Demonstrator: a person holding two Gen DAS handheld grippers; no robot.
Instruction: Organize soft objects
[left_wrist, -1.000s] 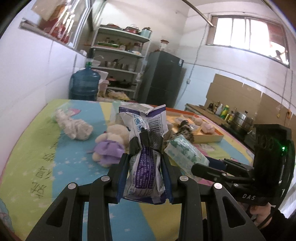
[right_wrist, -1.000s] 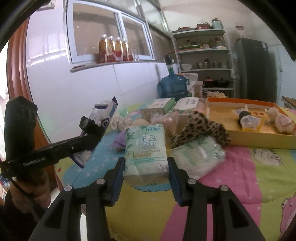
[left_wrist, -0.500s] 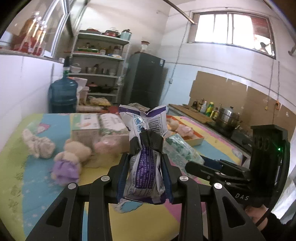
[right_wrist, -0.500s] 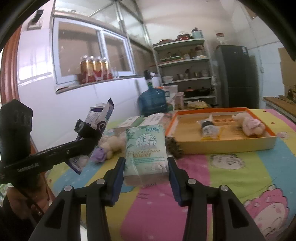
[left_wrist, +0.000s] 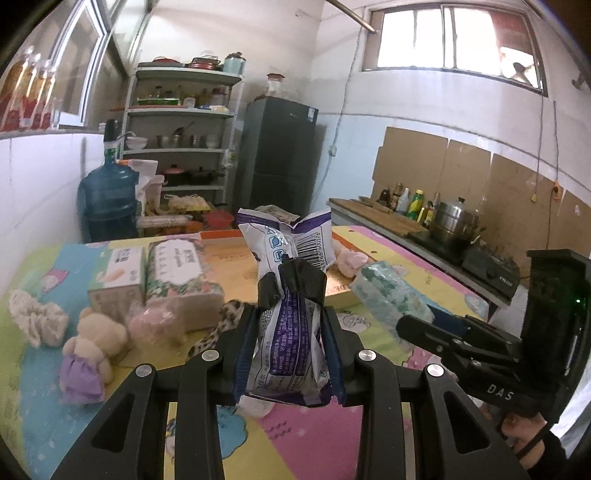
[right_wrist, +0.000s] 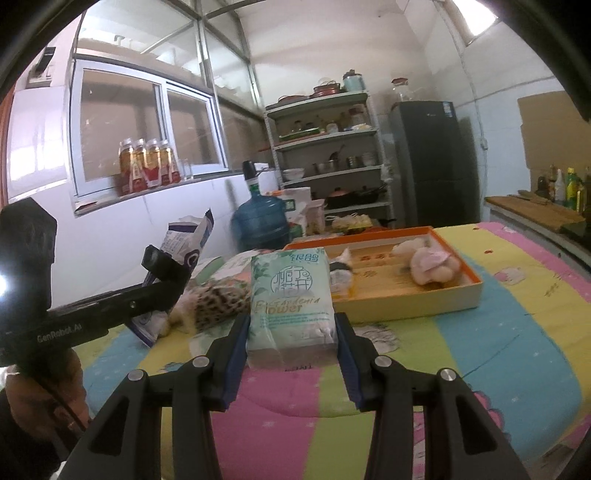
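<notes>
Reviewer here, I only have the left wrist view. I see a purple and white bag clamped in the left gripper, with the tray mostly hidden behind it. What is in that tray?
Observer: In the right wrist view the orange tray holds a pink plush toy near its far right side.
Operator: Anything else inside?
Observer: Yes, a small white packet, partly hidden behind the pack that the right gripper carries.
Operator: What is printed on that pack?
Observer: The green tissue pack faces the right camera; it reads "Flower" under Chinese characters.
Operator: Is it gripped firmly?
Observer: Both blue pads press its lower sides, and it stands upright.
</notes>
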